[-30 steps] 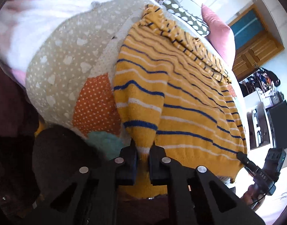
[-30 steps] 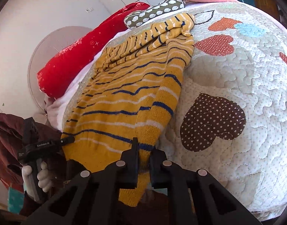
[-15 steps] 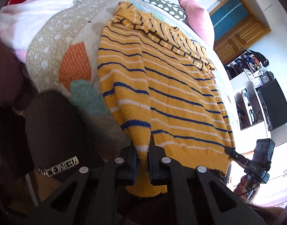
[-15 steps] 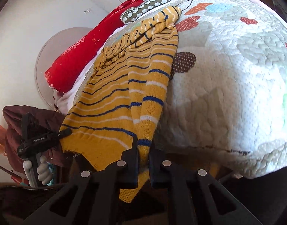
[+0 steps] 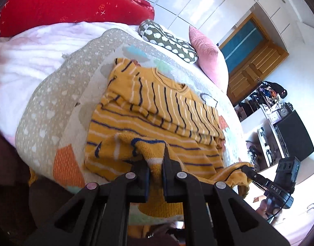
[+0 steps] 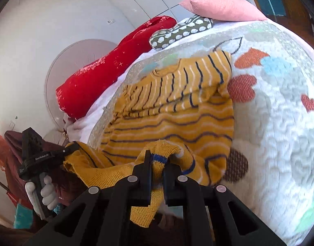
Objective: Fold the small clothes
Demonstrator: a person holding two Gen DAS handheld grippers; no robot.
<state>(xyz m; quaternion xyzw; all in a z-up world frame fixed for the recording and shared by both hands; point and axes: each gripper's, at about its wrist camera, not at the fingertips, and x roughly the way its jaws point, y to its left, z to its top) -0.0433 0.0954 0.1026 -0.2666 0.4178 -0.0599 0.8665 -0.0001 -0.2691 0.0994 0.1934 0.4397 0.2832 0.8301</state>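
Observation:
A small mustard-yellow sweater (image 5: 157, 121) with navy and white stripes lies on the quilted bed, its sleeves folded across the chest. It also shows in the right wrist view (image 6: 177, 110). My left gripper (image 5: 155, 164) is shut on the left corner of the sweater's bottom hem. My right gripper (image 6: 157, 164) is shut on the right corner of the hem. Both hold the hem raised above the near bed edge, so the lower part curls up over the body. Each gripper shows in the other's view, the right gripper (image 5: 247, 169) and the left gripper (image 6: 72, 146), with hem cloth in it.
The quilt (image 6: 280, 127) has heart patches and hangs over the near bed edge. A red bolster (image 5: 70, 6), a spotted green pillow (image 5: 169, 39) and a pink pillow (image 5: 210, 55) lie at the head. A wooden door (image 5: 253, 61) and a dark screen (image 5: 294, 135) stand at right.
Both grippers have lifted the hem from below the bed edge up and forward over the bed. The sweater's lower part now curls up instead of hanging stretched down.

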